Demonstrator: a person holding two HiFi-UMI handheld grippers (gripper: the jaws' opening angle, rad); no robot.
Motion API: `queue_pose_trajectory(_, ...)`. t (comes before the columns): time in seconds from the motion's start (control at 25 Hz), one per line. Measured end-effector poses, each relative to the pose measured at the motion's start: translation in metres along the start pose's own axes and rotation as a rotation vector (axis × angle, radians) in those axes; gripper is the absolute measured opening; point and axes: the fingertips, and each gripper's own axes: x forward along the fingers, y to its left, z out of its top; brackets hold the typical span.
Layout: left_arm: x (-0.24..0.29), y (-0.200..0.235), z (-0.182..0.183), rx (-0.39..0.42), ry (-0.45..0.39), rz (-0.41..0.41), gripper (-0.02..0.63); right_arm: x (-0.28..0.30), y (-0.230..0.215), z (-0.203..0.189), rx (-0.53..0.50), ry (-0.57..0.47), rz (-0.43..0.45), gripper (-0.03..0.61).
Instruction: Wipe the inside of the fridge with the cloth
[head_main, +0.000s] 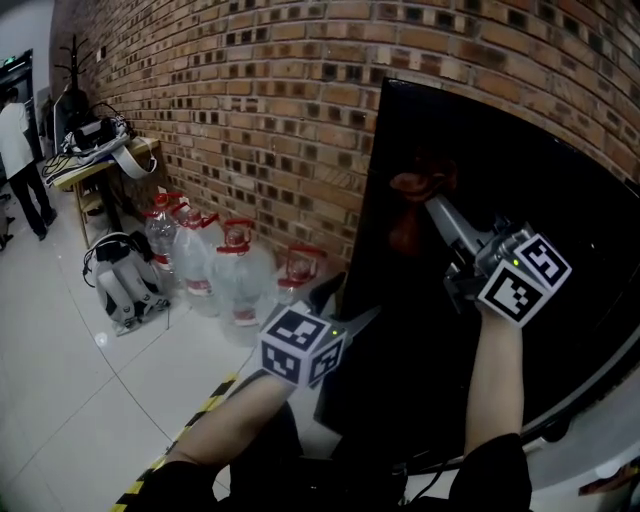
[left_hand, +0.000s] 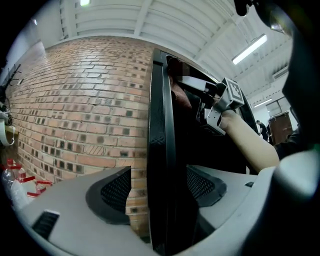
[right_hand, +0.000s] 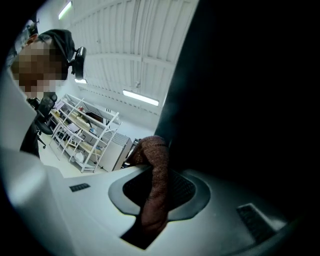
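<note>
While the right gripper (head_main: 437, 209) pinches the cloth (head_main: 418, 183), jug labels (head_main: 244, 315) are illegible.

Rough nubbly cloth (right_hand: 155, 170) (glossy black fridge (head_main: 580, 200))

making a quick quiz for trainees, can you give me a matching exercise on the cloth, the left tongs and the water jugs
Things:
1. cloth
2. left tongs
3. water jugs

States:
A. open, astride the fridge door edge
B. on the floor by the brick wall
C. pinched in the right tongs

Pairs: 1-C, 2-A, 3-B
</note>
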Motion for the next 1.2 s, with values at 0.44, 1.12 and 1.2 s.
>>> queue_pose_trajectory(0.44, 0.003, 0.004, -0.011, -0.008, -0.018, 0.052, 0.206, 0.021, -0.036, 0.009, 0.020, -0.065, -0.049, 0.083)
queue_pose_trajectory(1.12, 0.004, 0.001, -0.012, -0.002, -0.002, -0.006, 0.210, 0.033, -0.142, -0.022, 0.019, -0.106, -0.219, 0.083)
queue_pose_trajectory(1.2, 0.005, 0.001, -0.013, -0.006, 0.000, -0.009, 0.212, 0.034, -0.154, -0.027, 0.017, -0.101, -0.239, 0.083)
